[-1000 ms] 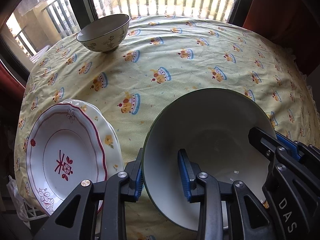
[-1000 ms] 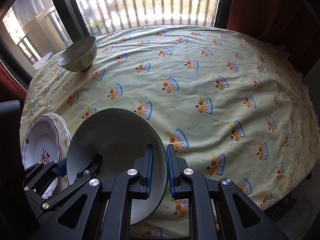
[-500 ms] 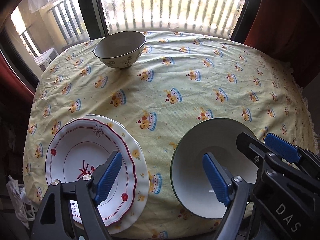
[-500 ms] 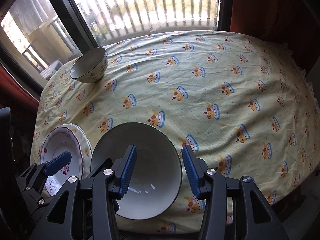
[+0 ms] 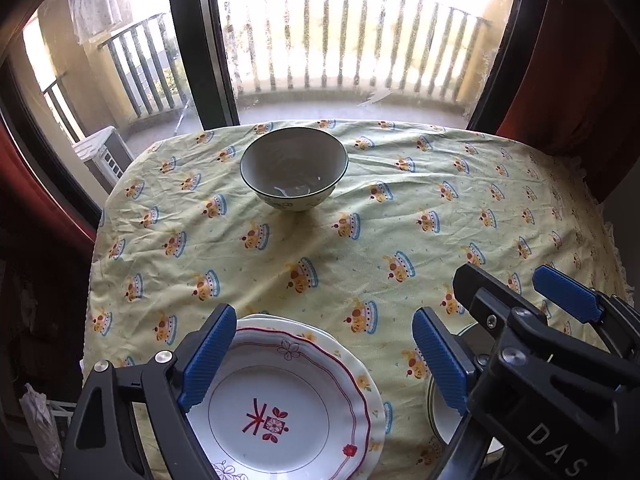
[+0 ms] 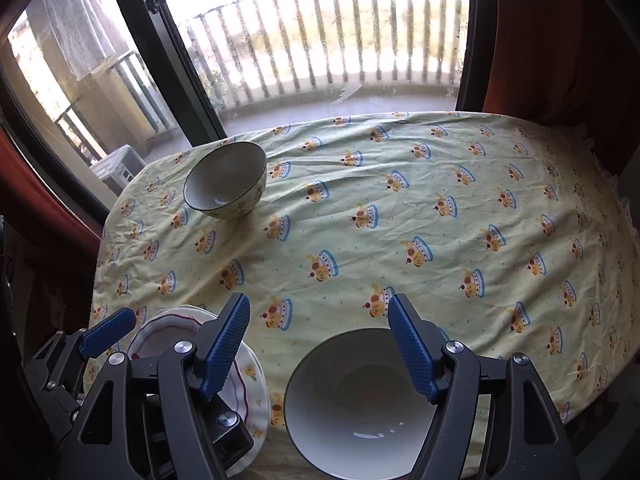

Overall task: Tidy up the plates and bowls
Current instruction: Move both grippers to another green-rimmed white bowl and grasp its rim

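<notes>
A white bowl with a dark rim [image 6: 360, 404] sits on the tablecloth at the near edge; in the left wrist view only a sliver of it [image 5: 440, 412] shows behind the right gripper. My right gripper [image 6: 320, 344] is open and empty above it. A red-rimmed plate [image 5: 280, 408] lies on a floral plate at the near left, also in the right wrist view [image 6: 168, 332]. My left gripper [image 5: 324, 356] is open and empty above the plates. A second, floral bowl [image 5: 294, 168] stands at the far side, also in the right wrist view [image 6: 226, 179].
The table is covered by a yellow cloth with crown prints [image 5: 400, 220]. A window with a dark frame [image 5: 200, 40] and a balcony railing lie beyond the far edge. Red curtains [image 6: 560, 40] hang at the right.
Both grippers let go of the dark-rimmed bowl, opened wide and pulled back and up. The bowl now rests on the cloth.
</notes>
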The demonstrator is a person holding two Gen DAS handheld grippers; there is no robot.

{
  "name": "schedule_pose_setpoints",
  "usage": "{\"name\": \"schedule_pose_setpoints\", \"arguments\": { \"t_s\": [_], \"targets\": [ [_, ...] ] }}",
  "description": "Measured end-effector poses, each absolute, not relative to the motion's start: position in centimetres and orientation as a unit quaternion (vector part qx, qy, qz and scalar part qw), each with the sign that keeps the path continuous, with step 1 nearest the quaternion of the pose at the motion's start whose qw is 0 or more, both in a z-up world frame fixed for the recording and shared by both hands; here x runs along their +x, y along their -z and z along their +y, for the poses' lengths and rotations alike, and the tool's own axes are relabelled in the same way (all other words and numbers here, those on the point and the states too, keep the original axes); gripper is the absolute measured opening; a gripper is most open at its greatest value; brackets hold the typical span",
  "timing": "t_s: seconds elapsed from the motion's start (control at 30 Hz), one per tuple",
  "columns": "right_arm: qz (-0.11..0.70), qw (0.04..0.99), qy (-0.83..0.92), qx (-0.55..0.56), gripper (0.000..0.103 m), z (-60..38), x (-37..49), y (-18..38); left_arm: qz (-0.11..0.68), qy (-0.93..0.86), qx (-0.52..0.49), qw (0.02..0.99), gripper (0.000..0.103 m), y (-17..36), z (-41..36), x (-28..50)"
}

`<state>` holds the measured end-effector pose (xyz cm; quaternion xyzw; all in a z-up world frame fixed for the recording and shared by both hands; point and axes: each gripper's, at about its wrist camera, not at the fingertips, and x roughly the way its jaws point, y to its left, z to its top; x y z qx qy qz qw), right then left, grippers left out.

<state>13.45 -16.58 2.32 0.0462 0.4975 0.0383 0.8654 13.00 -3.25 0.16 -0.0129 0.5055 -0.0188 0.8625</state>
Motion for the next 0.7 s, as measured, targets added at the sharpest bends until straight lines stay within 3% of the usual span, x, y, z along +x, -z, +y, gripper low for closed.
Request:
{"name": "schedule_pose_setpoints", "arguments": {
  "t_s": [0.7],
  "targets": [
    [0.467,0.883,-0.053,0.015,0.075,-9.4,25.8,-2.7,0.469,-0.055,-0.024,0.881,0.090,0.2,2.7,24.2]
  ]
}}
